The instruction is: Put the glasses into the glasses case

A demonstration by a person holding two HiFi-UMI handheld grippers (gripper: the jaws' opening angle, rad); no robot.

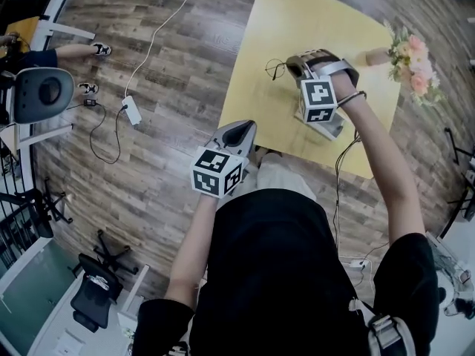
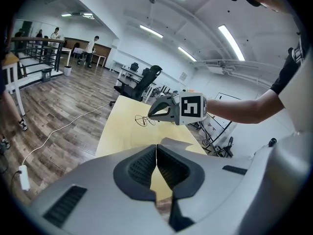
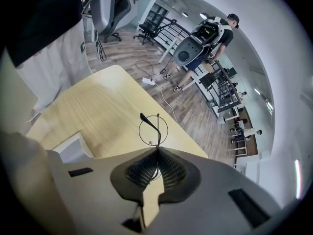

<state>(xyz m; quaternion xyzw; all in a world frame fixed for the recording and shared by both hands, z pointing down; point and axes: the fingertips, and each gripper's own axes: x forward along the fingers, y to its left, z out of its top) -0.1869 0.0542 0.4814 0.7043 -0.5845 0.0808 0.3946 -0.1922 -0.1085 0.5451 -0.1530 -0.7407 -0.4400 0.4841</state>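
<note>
1. Glasses (image 1: 275, 69) with thin dark wire rims hang from the tips of the right gripper (image 1: 292, 67), at 9 o'clock of its grey body in the head view, over the far part of the yellow tabletop (image 1: 297, 21)
2. Seen from the right gripper view, the right gripper (image 3: 157, 153) has its ribbed fingers (image 3: 144, 168) pressed together on the wire frame; one round lens (image 3: 157, 131) stands out at 12 o'clock beyond the tips, edge-on with a dark temple arm across it
3. Whether the frame touches the tabletop or hangs clear of it cannot be told
4. The glasses case (image 1: 332, 130), pale grey, lies on the tabletop at 5 o'clock of the glasses and is partly covered by the right gripper's marker cube (image 1: 319, 99); in the right gripper view it shows at 9 o'clock of the fingers (image 3: 68, 148)
5. The left gripper (image 1: 249, 124) sits at 7 o'clock of the glasses, over the near edge of the tabletop, well apart from them
6. In its own view the left gripper (image 2: 156, 153) has its fingers (image 2: 139, 168) closed tip to tip with nothing between them; the right gripper (image 2: 151, 114) and the glasses (image 2: 142, 120) show beyond at 12 o'clock
7. Pink and white flowers (image 1: 412, 61) stand at 3 o'clock of the right gripper, near the tabletop's edge
8. A white power strip (image 1: 132, 111) with its cable lies on the wooden floor (image 1: 171, 43) at 9 o'clock of the tabletop
</note>
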